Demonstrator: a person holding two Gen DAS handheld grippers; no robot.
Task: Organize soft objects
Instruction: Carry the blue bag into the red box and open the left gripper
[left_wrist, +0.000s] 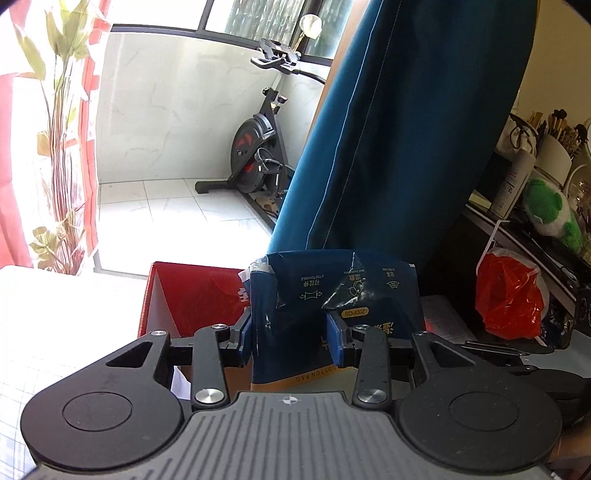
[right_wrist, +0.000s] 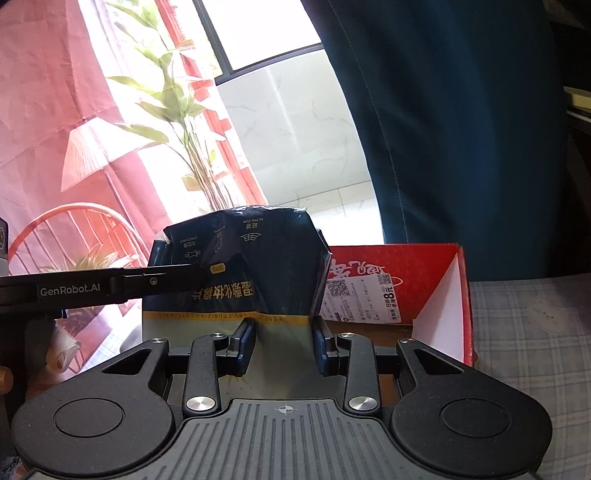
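Claws left (left_wrist: 290, 341) and right (right_wrist: 283, 341) both clamp pack (left_wrist: 332, 295); its base hidden.

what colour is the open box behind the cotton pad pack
Red outside, white inside; the box shows best in the right wrist view.

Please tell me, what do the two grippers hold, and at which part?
Both hold one dark blue plastic cotton-pad bag: left gripper pinches its dark printed part, right gripper its pale end.
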